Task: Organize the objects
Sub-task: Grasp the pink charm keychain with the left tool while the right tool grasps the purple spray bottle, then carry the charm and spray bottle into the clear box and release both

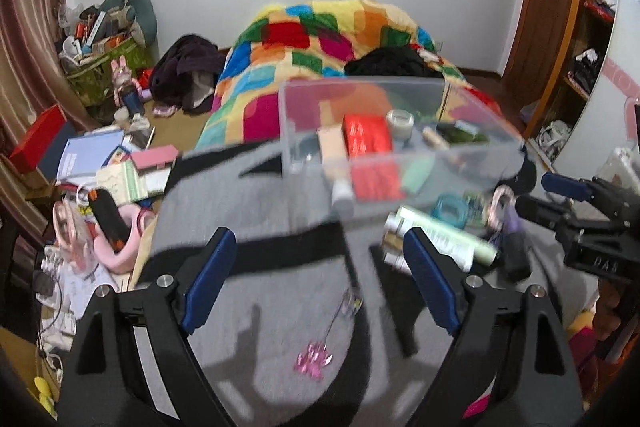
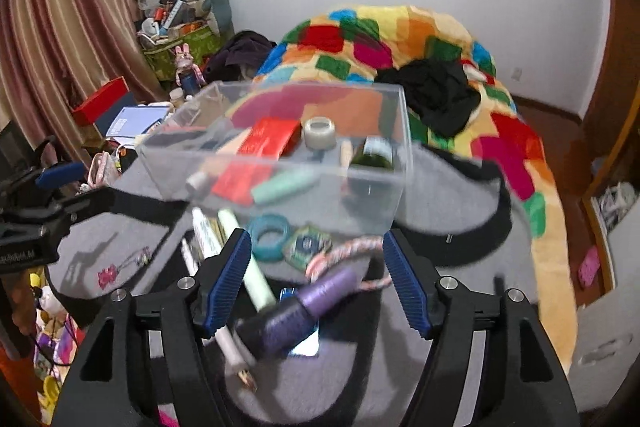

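Observation:
A clear plastic box sits on a grey and black cloth and holds a red packet, a tape roll, a dark bottle and tubes. In front of it lie a teal ring, a pale green tube, a purple spool and a pink hairpin. My left gripper is open above the cloth near the hairpin. My right gripper is open around the purple spool.
A bed with a bright patchwork blanket lies behind the box. Books, boxes and bags clutter the floor at left. A wooden wardrobe stands at right. Curtains hang at left.

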`<control>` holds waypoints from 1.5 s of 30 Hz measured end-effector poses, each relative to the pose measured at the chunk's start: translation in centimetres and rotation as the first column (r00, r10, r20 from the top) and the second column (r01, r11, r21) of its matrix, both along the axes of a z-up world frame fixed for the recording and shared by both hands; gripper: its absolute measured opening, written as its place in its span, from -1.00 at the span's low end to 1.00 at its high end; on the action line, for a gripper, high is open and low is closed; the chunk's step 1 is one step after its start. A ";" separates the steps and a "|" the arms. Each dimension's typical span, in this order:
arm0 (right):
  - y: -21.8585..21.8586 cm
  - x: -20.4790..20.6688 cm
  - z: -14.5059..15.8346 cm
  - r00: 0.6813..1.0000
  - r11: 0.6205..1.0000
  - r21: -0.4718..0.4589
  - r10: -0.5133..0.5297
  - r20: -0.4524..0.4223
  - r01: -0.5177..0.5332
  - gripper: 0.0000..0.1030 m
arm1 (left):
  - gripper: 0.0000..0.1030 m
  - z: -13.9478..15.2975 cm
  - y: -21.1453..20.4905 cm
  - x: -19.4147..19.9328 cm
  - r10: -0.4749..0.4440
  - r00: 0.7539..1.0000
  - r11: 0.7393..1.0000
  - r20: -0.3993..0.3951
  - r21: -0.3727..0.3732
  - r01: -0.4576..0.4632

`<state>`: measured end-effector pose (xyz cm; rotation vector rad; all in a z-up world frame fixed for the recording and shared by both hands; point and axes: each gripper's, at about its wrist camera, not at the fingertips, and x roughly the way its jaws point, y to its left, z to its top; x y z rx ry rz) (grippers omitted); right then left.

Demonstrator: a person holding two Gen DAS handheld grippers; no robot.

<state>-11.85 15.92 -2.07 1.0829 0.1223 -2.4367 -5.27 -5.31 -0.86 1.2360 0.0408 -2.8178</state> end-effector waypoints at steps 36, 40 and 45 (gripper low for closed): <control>3.0 2.9 -4.0 0.995 0.998 0.003 -0.064 0.074 0.064 -0.54 | -0.47 -5.5 -1.2 6.4 0.080 0.997 0.997 0.003 0.020 -0.080; 3.2 3.3 -3.0 0.997 0.998 -0.010 -0.060 0.050 0.060 -0.54 | -0.47 -4.7 -1.7 6.2 0.096 0.995 0.995 -0.018 0.038 -0.096; 3.1 3.7 -1.7 0.998 0.998 -0.035 -0.052 0.022 0.052 -0.54 | -0.47 -2.5 -1.3 5.8 0.084 0.994 0.996 -0.063 0.020 -0.083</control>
